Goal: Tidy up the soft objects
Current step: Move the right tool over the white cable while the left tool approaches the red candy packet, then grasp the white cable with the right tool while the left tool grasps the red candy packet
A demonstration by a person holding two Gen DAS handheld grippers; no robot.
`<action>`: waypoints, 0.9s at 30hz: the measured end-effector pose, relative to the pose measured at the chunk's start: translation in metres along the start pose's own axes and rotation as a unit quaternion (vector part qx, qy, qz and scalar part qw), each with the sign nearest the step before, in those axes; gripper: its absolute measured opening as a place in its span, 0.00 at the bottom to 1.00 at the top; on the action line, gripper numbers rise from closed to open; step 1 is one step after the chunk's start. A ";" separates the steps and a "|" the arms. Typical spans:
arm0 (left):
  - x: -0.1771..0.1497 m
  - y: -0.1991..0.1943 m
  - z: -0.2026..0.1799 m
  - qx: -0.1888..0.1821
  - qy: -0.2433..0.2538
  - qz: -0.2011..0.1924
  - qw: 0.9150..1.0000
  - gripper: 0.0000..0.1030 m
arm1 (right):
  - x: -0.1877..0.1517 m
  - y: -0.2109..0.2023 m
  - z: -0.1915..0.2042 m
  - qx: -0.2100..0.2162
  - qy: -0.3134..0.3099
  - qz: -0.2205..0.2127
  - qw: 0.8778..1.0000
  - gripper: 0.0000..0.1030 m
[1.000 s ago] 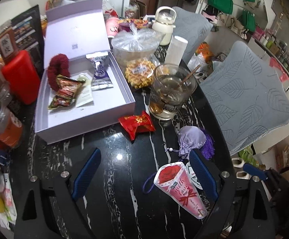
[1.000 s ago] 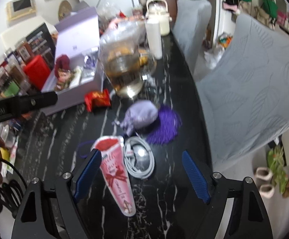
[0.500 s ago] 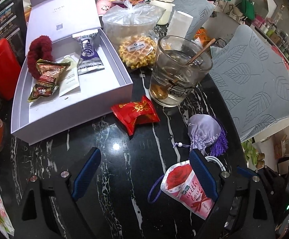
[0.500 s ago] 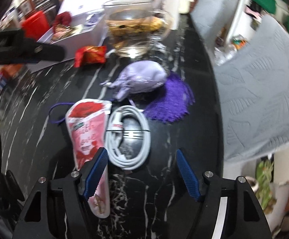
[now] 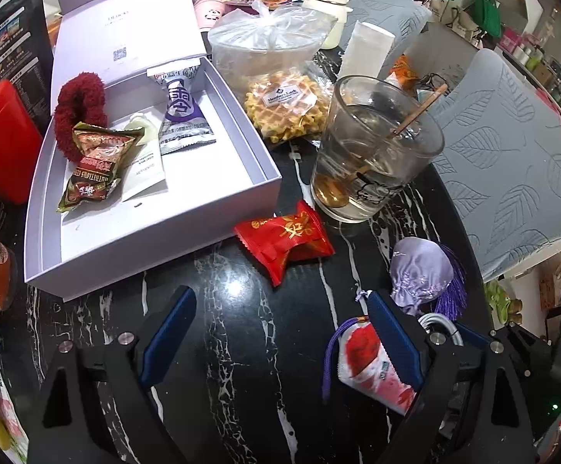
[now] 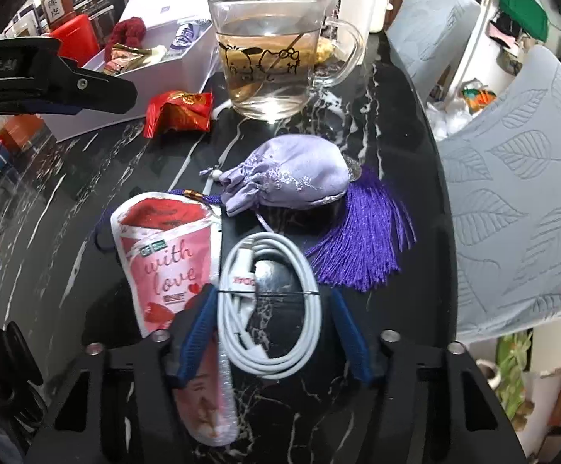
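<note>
A coiled white cable lies on the black marble table between the fingers of my right gripper, which is open around it. Left of it lies a pink "with love" pouch, also in the left wrist view. Beyond sits a lilac drawstring pouch with a purple tassel. A red snack packet lies ahead of my left gripper, which is open and empty above the table. The open white box holds a red scrunchie and several packets.
A glass mug of liquid with a stirrer stands right of the box. A bagged waffle and a plastic tub stand behind. A red container is at the left. Grey leaf-patterned chairs line the table's right edge.
My right gripper has come down and forward and now straddles the white cable, its jaws narrower. My left gripper has moved forward toward the red packet and the box.
</note>
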State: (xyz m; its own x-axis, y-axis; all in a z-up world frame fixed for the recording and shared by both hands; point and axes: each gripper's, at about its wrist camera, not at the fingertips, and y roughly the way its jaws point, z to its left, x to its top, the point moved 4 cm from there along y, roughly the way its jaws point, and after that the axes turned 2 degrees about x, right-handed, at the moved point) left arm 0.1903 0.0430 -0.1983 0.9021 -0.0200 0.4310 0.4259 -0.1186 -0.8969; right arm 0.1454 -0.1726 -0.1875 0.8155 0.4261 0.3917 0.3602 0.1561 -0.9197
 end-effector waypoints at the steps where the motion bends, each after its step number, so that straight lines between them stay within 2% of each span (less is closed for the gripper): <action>1: 0.000 0.001 0.000 0.001 0.000 0.000 1.000 0.89 | -0.001 -0.001 0.000 -0.001 -0.002 -0.004 1.000 0.49; 15: 0.023 0.031 -0.014 -0.021 -0.005 -0.003 1.000 0.89 | 0.009 -0.022 -0.019 0.008 0.040 -0.028 0.999 0.48; 21: 0.035 0.051 -0.011 -0.017 -0.021 0.000 1.000 0.89 | 0.019 -0.026 -0.030 -0.002 0.056 -0.030 0.998 0.48; 27: 0.038 0.073 -0.004 0.005 -0.052 0.015 0.999 0.89 | 0.029 -0.021 -0.032 -0.003 0.064 -0.028 0.998 0.48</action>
State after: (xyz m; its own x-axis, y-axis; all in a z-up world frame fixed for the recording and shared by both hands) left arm 0.2556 0.0299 -0.2472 0.9168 0.0803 0.3913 0.3983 -0.1089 -0.9108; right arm 0.1759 -0.1917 -0.1560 0.8447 0.2995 0.4435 0.4099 0.1708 -0.8960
